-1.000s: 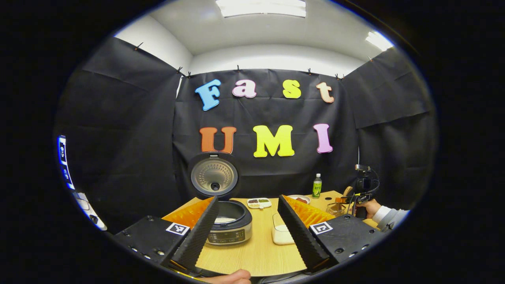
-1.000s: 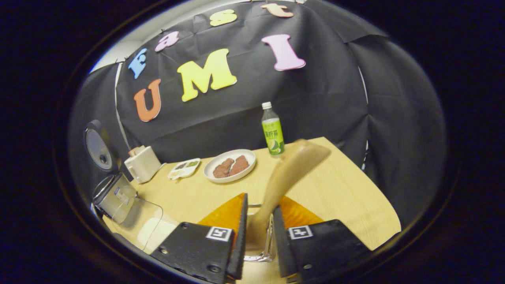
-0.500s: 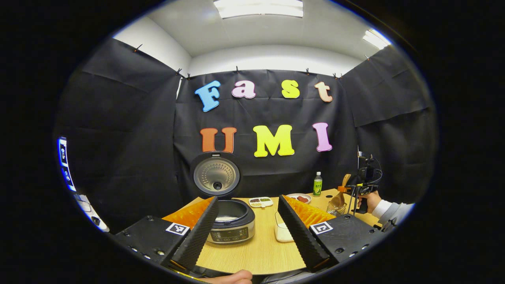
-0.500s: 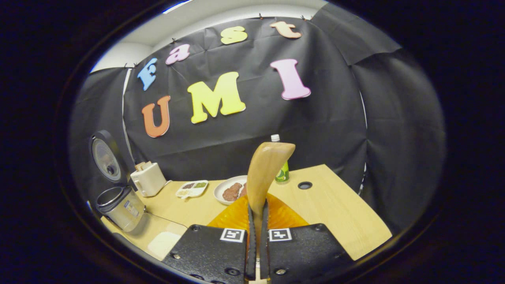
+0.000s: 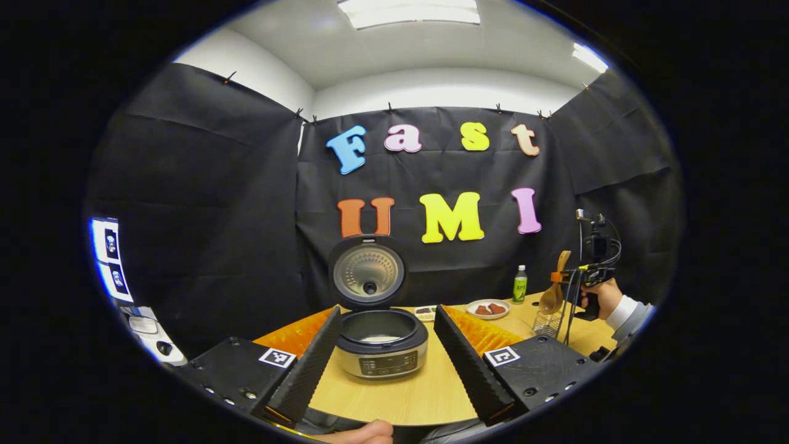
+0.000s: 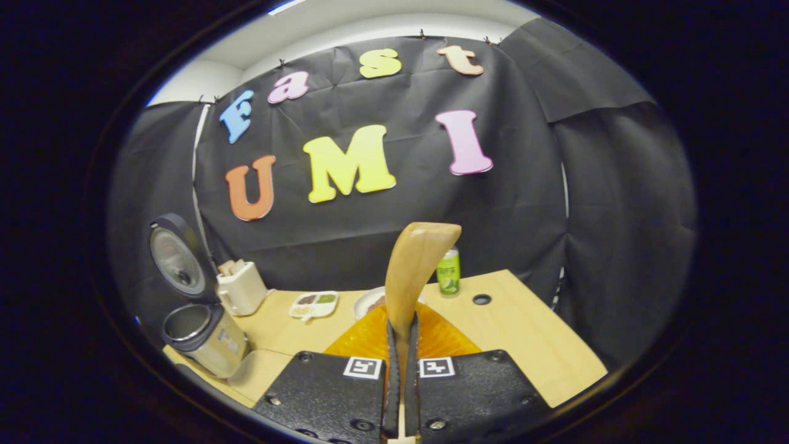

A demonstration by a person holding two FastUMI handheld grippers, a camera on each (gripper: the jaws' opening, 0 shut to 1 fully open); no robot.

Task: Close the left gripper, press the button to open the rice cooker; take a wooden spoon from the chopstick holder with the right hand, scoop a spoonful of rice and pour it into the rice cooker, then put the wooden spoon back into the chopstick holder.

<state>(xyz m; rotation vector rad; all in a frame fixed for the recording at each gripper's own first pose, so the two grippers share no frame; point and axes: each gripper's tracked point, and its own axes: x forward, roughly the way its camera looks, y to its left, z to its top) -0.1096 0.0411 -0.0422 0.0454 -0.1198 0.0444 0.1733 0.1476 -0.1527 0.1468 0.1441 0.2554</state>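
Note:
The rice cooker [image 5: 382, 346] stands open on the wooden table [image 5: 394, 398], lid [image 5: 368, 271] upright, white inside the pot. My left gripper [image 5: 387, 311] is open, its fingers framing the cooker without touching it. Far right, a hand holds my right gripper [image 5: 564, 277] with the wooden spoon [image 5: 548, 301] above the wire chopstick holder [image 5: 542, 322]. In the right gripper view my right gripper [image 6: 401, 324] is shut on the wooden spoon [image 6: 419, 262], which sticks up past the fingertips. The cooker [image 6: 206, 336] sits far left there.
A green bottle [image 5: 520, 285], a plate of brown food [image 5: 488, 308] and a small divided tray [image 6: 315, 303] line the table's back. A white box [image 6: 239, 287] stands behind the cooker. A round hole [image 6: 480, 300] marks the table near the bottle.
The right gripper shut on the wooden spoon and lifted it up out of the chopstick holder. The left gripper's view swung so the cooker now sits centred between its fingers.

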